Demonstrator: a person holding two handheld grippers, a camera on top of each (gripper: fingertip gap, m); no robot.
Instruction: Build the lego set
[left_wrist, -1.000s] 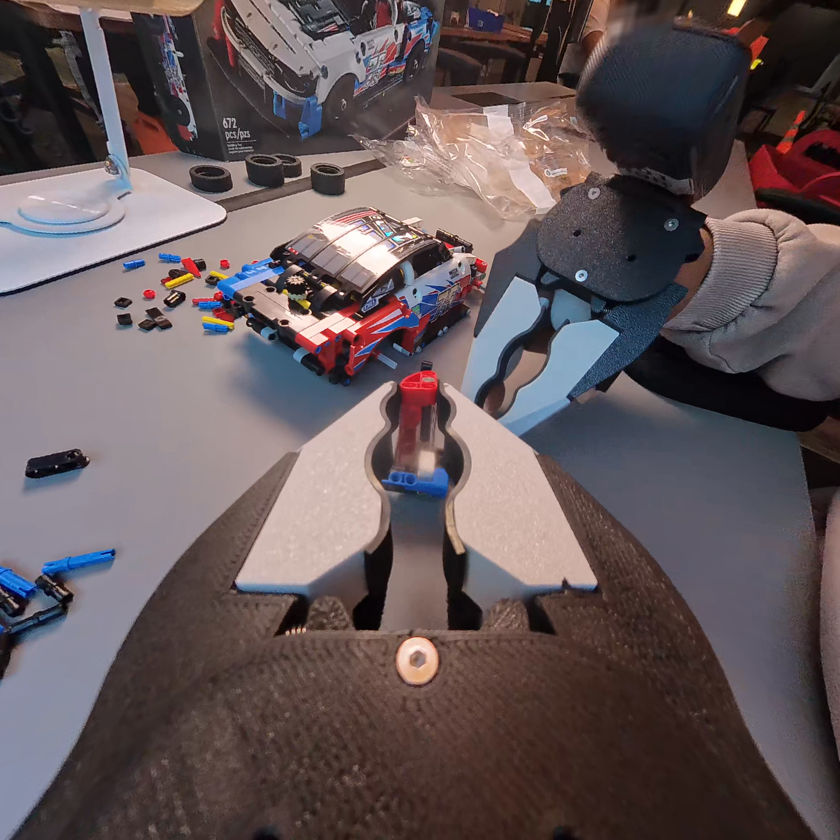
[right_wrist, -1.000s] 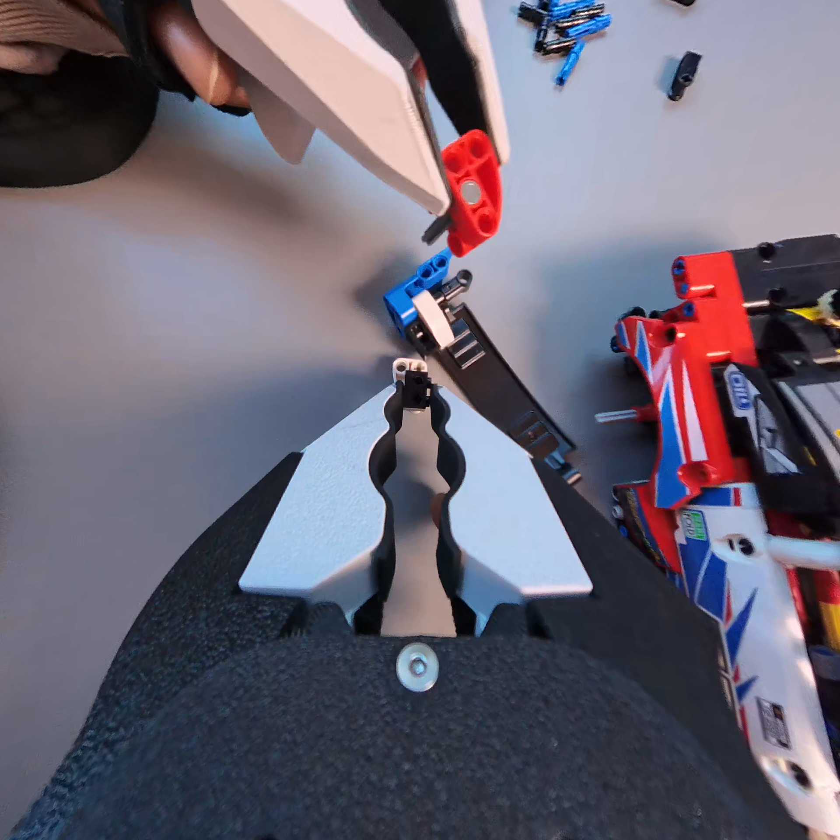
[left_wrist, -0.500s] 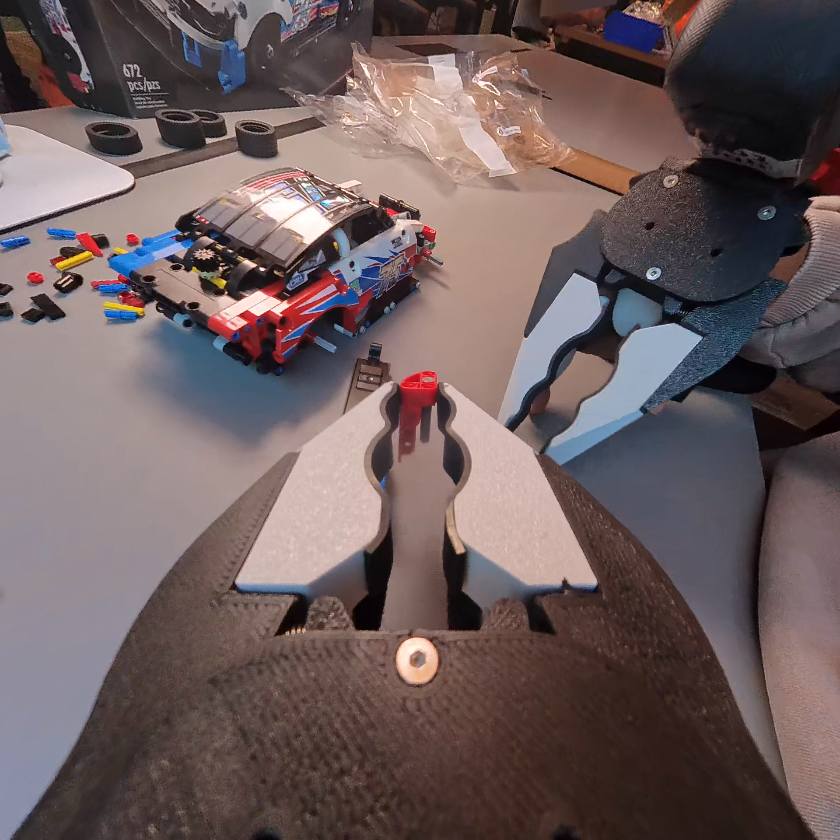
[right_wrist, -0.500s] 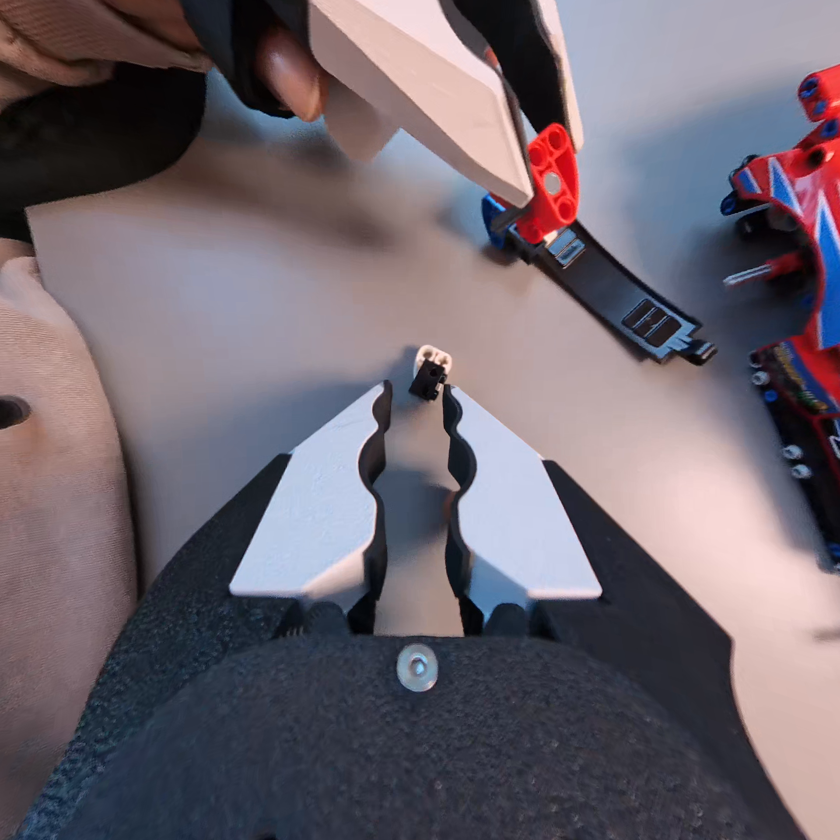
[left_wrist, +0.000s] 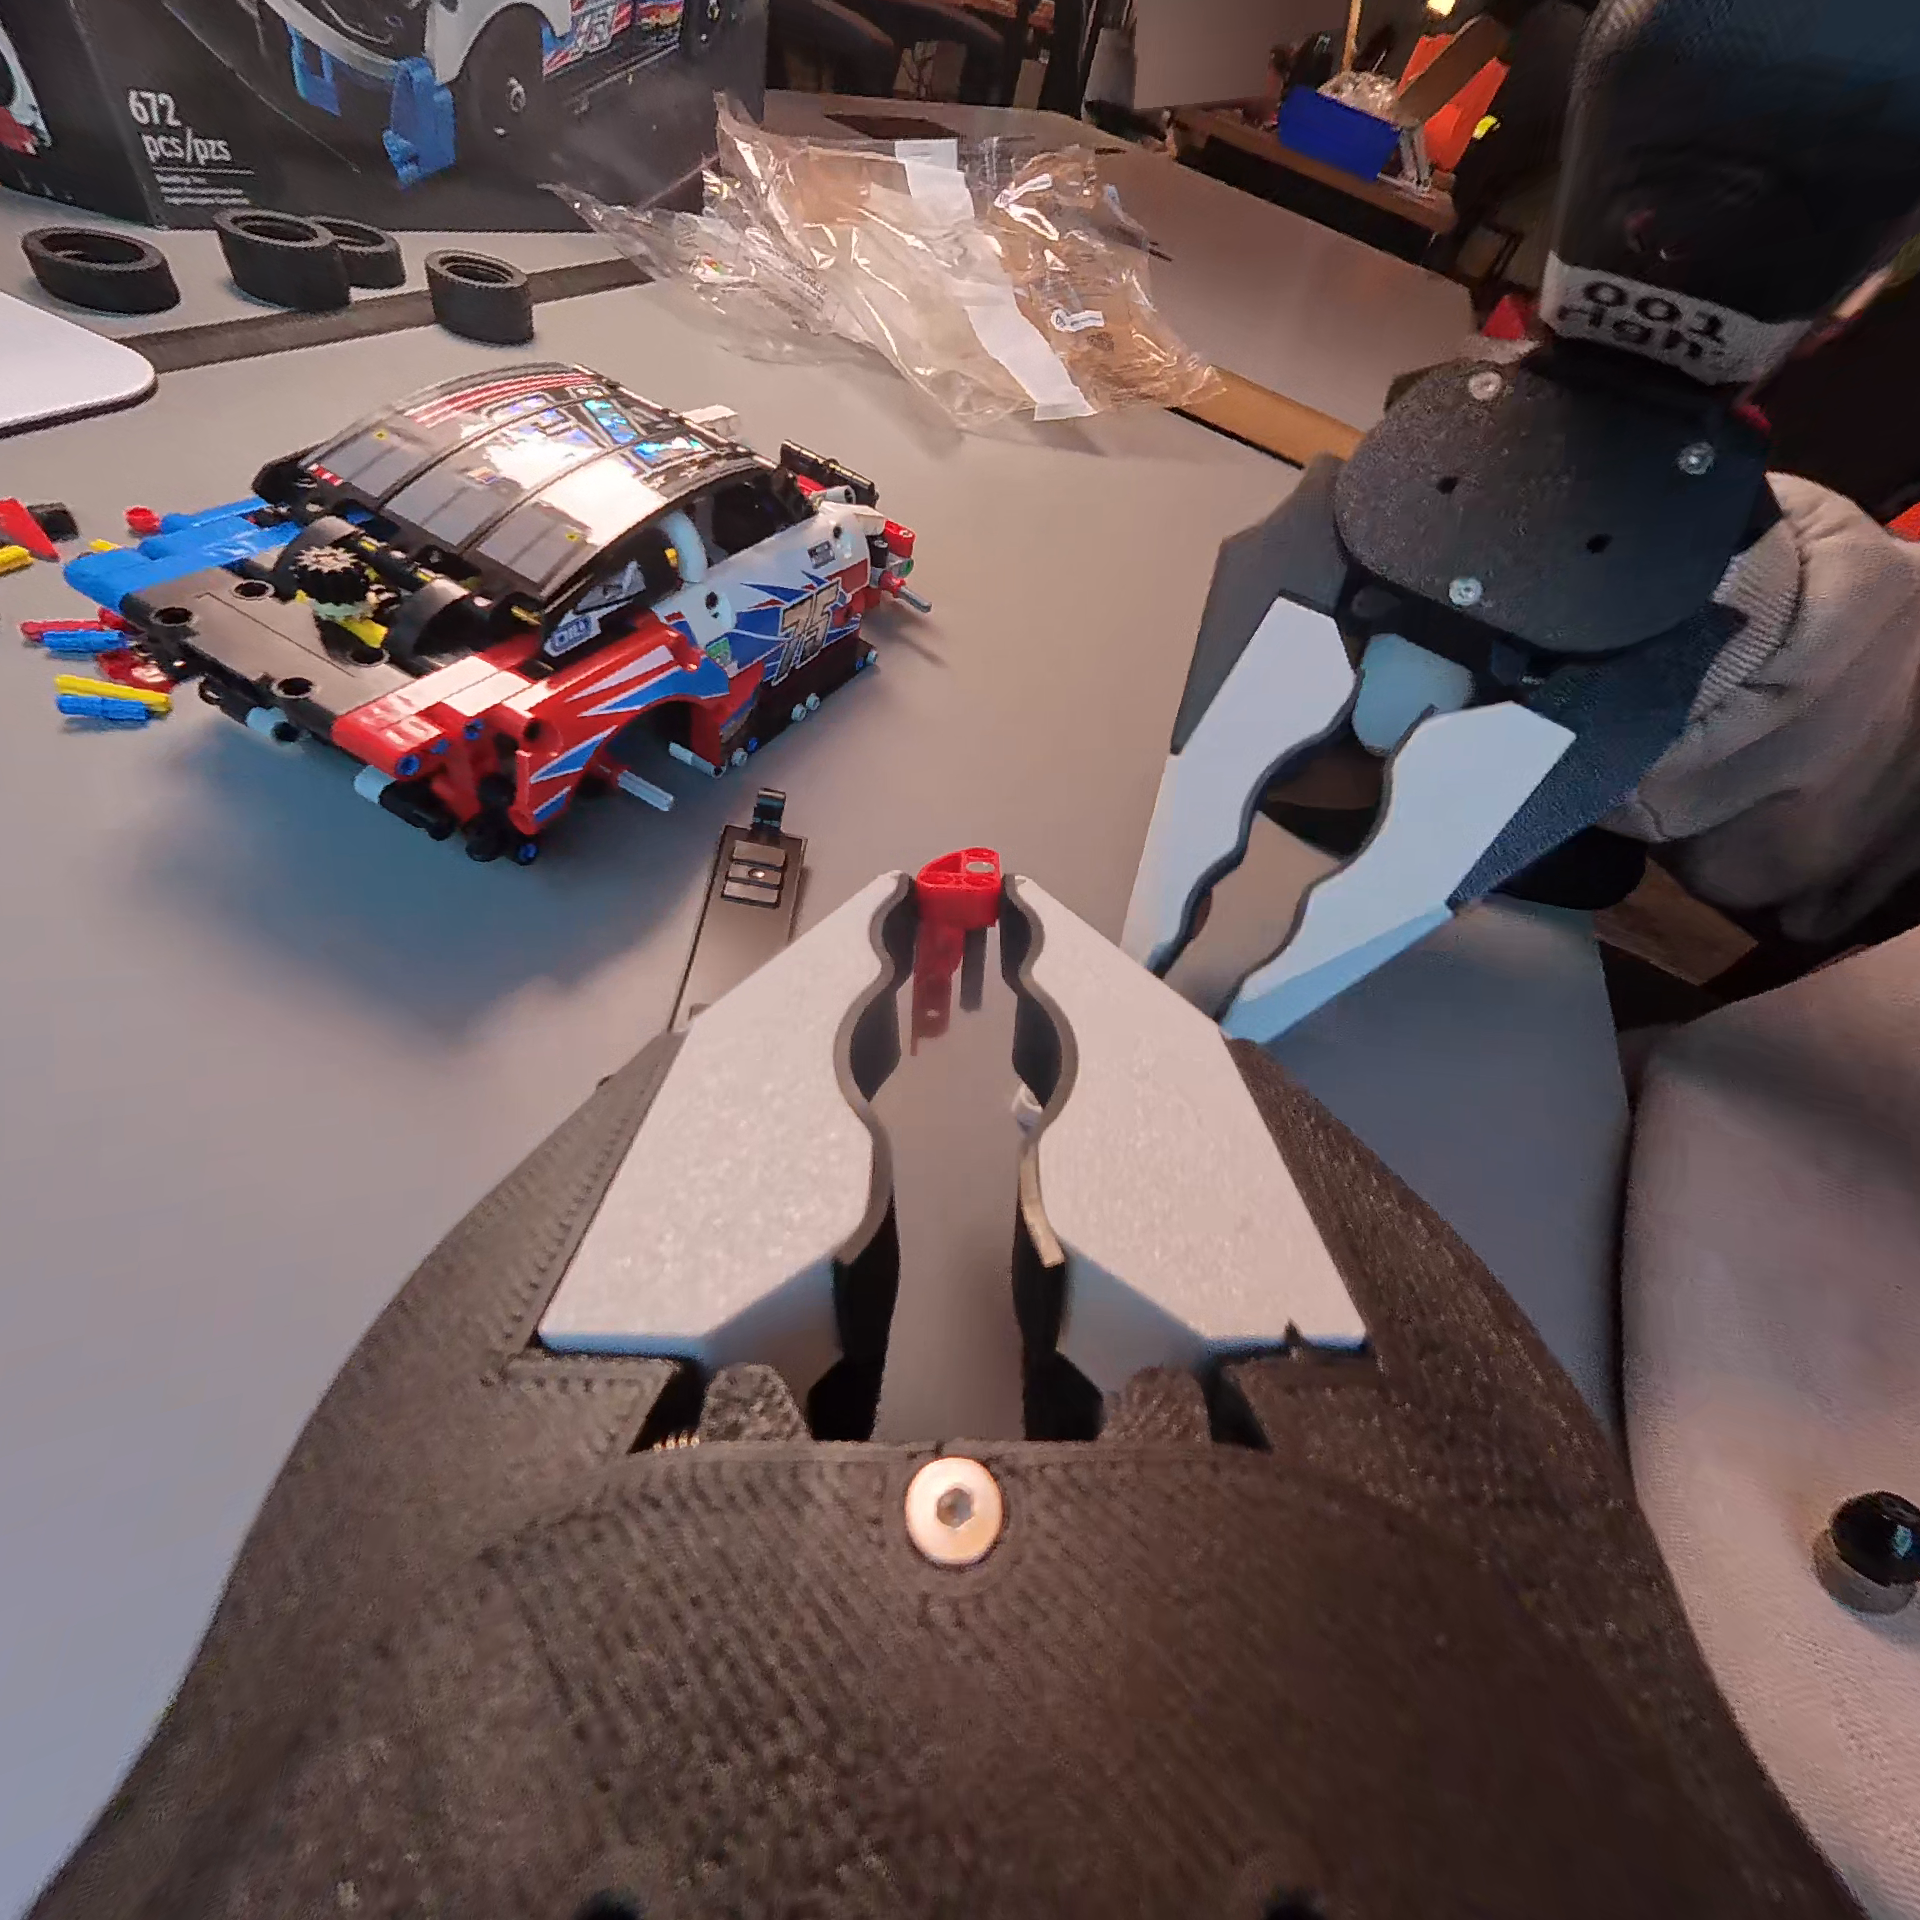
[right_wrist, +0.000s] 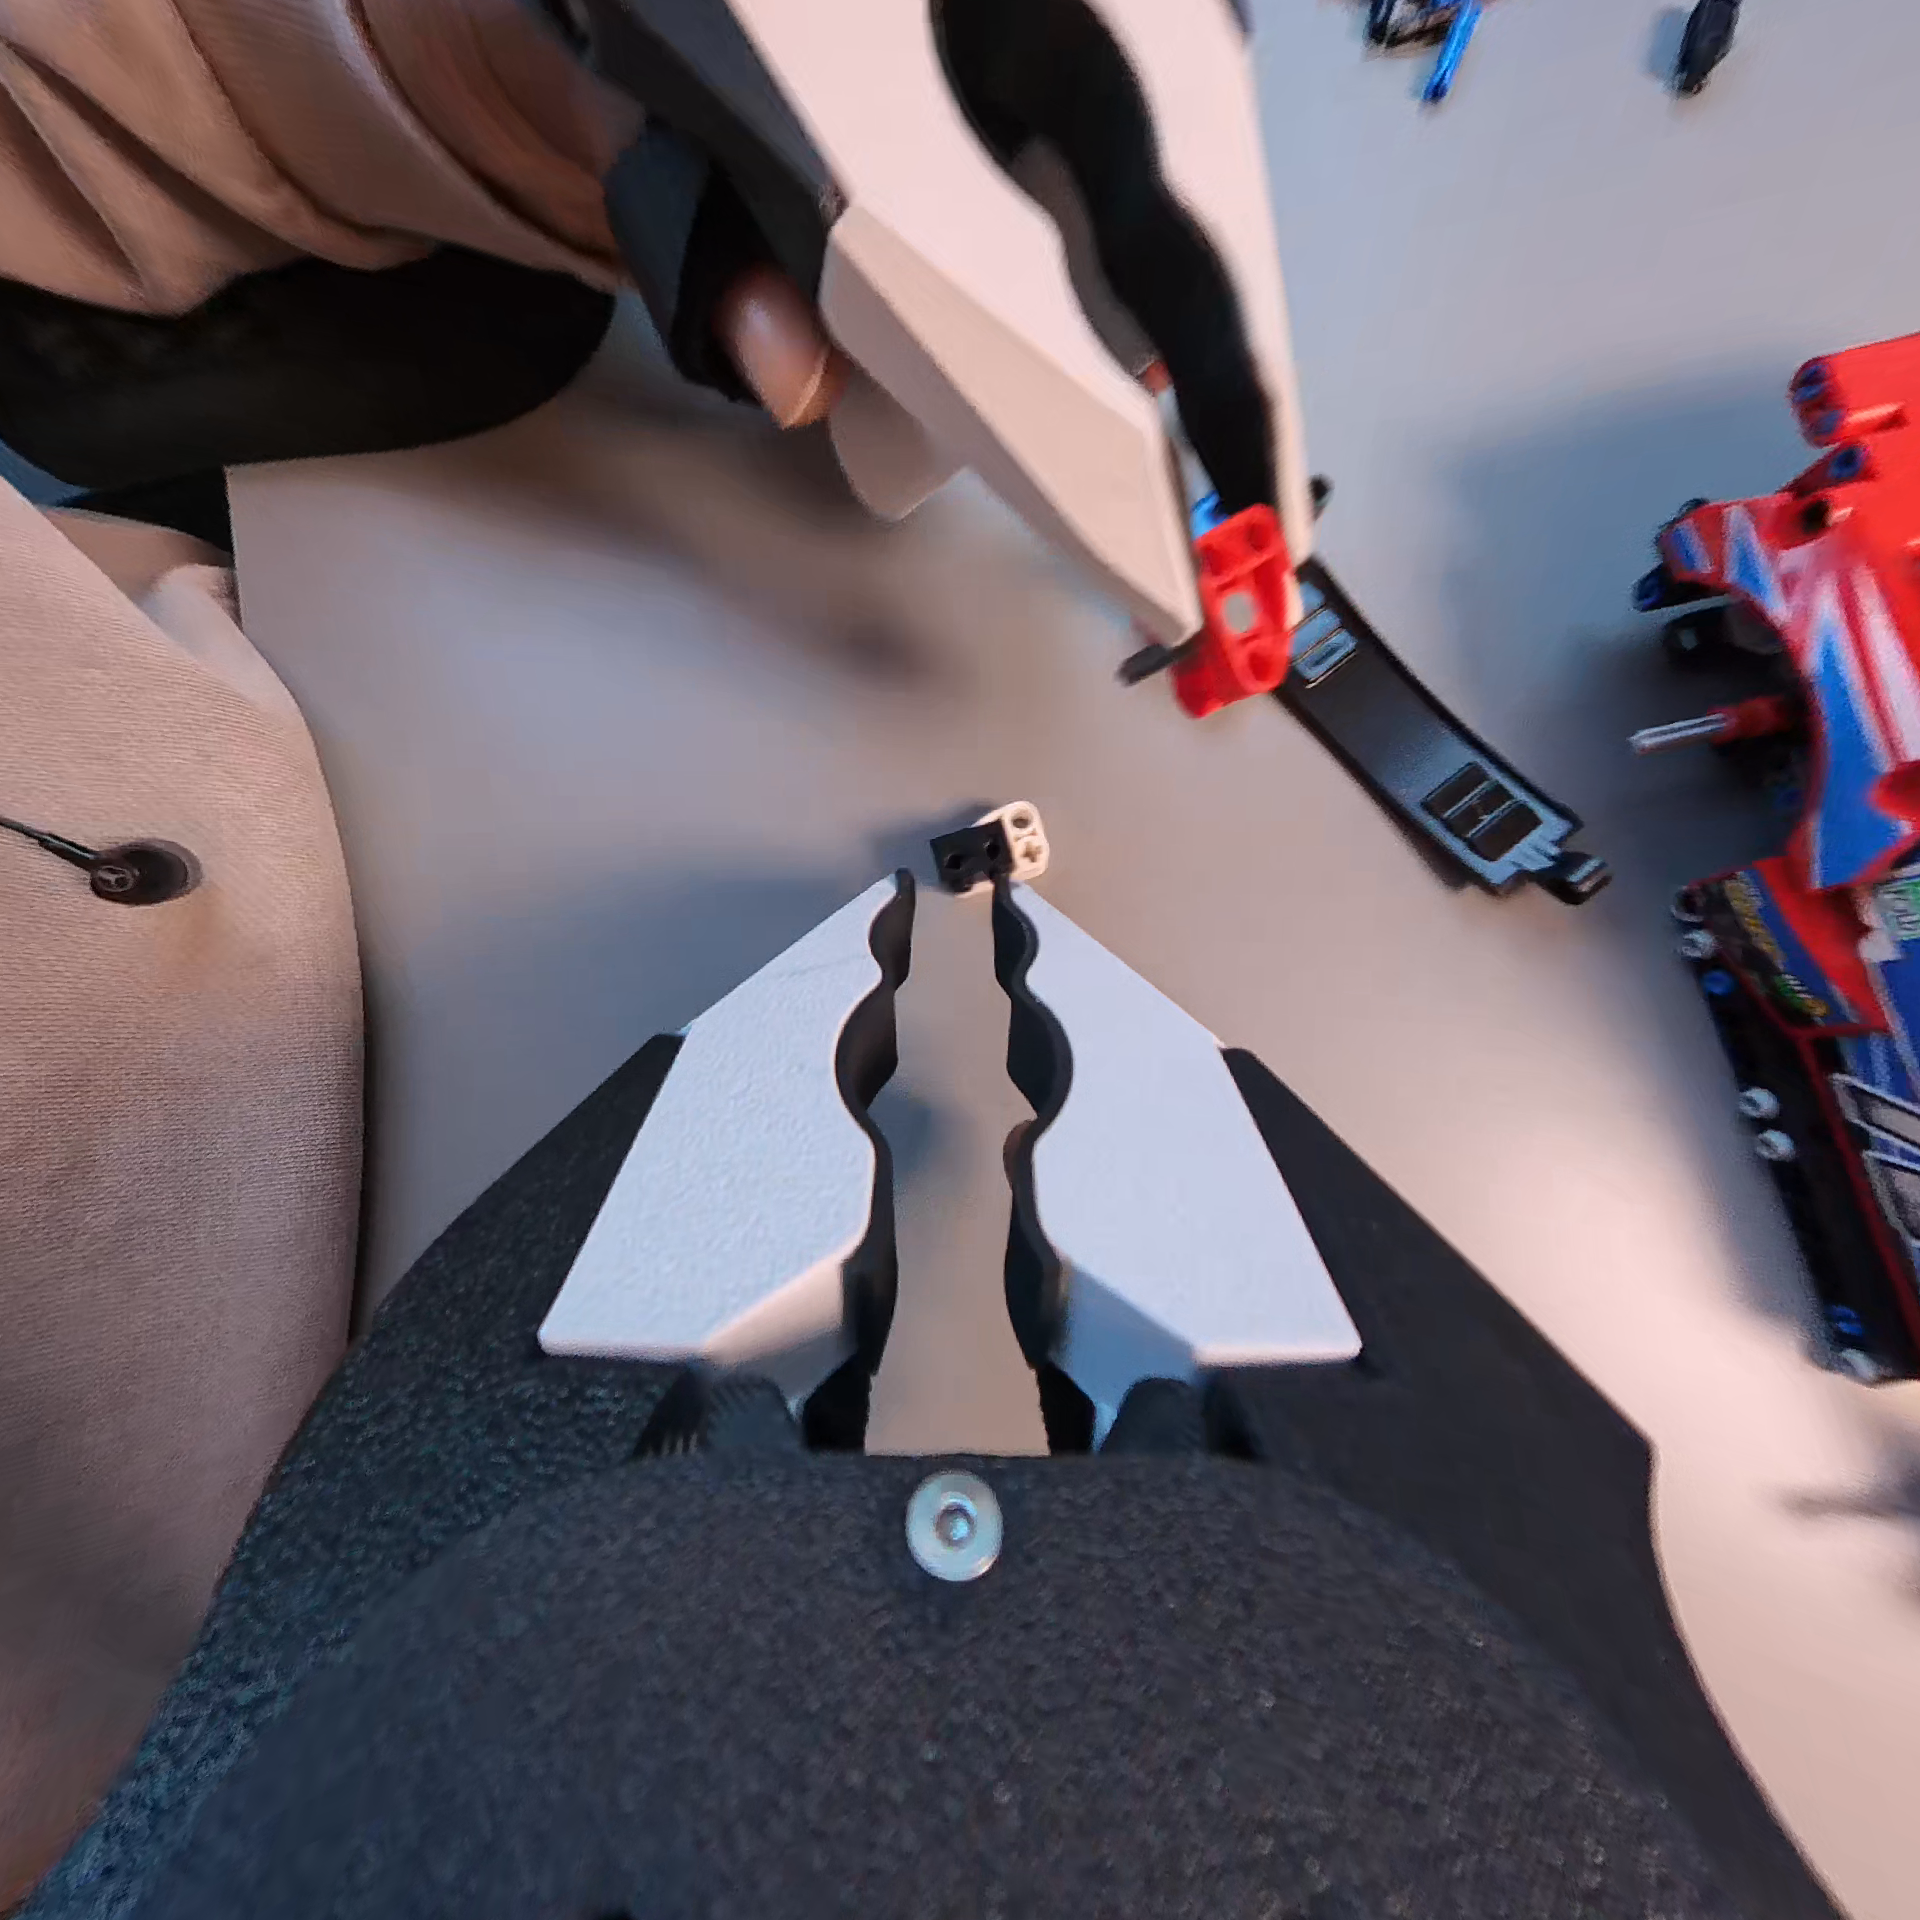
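2 claws work over a grey surface strewn with lego parts. The left claw is clamped on a red angled lego piece, pinched at its fingertips with a thin red stem hanging back into the gap between them; the right wrist view shows the same red piece held above a long black curved panel that lies flat on the surface.

The right claw stands narrowly parted and holds nothing, its tips just short of a small black-and-white connector resting on the surface. From the left wrist view the right claw points down at the surface just beside the left one, gripped by a person's hand in a beige sleeve.

Well left of the claws sits the partly built race car, red, white and blue with a black roof, no wheels fitted. Loose blue, yellow and red pins lie at its far end. 4 black tyres line up behind it before the set's box, with crumpled clear plastic bags to the right.
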